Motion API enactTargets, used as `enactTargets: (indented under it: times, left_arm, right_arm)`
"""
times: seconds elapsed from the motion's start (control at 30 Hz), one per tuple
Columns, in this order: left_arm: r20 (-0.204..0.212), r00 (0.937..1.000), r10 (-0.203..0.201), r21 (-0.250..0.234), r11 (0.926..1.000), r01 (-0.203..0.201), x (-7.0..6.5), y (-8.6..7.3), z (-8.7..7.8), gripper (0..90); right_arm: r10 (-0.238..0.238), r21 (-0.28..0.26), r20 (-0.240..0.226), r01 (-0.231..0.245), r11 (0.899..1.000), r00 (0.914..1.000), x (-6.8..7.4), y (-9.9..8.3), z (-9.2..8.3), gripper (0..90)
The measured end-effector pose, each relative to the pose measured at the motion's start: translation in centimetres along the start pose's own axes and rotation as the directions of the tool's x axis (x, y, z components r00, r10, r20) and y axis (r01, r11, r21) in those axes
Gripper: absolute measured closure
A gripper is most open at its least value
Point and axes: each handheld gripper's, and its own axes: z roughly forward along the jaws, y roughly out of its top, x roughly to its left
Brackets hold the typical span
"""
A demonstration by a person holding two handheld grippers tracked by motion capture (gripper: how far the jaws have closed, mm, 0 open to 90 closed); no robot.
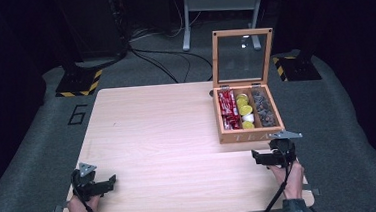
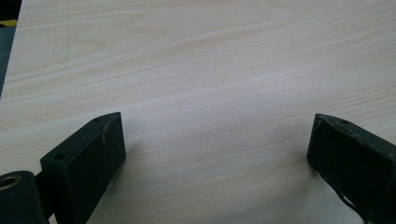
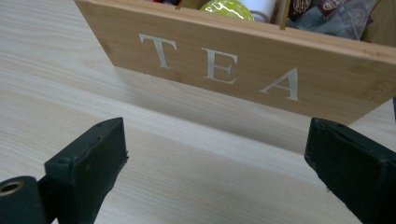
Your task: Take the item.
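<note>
1. The tea box point(image 1: 249, 132) stands at the right side of the surface point(image 1: 168, 137), its glass lid point(image 1: 242, 57) raised upright at the far edge.
2. The right gripper point(image 1: 268, 156) sits just near of the box's front wall, close to its right corner; jaws stand wide apart and hold nothing. In the right gripper view the lettered front panel point(image 3: 224, 65) lies directly ahead of the jaws, apart from them, running across the view at a slight slant.
3. The left gripper point(image 1: 101, 184) rests at the near left corner of the surface, well apart from the box; jaws wide, empty, with bare wood point(image 2: 210, 93) ahead.
4. Contents: red packets point(image 1: 228, 110) in the left compartment, yellow and white capsules point(image 1: 245, 113) in the middle, dark sachets point(image 1: 265, 109) in the right. The compartments' long axes run near to far.
5. Judgement: the right gripper is plainly the nearer; any reach into the box goes forward and up over the front wall.
</note>
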Motion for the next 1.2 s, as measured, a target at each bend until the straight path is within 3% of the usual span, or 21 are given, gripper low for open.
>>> enactTargets:
  times: [1.2]
  left_arm:
    - [-0.002,0.9999,0.01,0.004,0.9999,-0.01,0.1,0.0,0.0,4.3]
  right_arm:
    - [-0.08,-0.024,-0.046,0.079,0.997,0.9957,1.6,7.2,1.0,5.4]
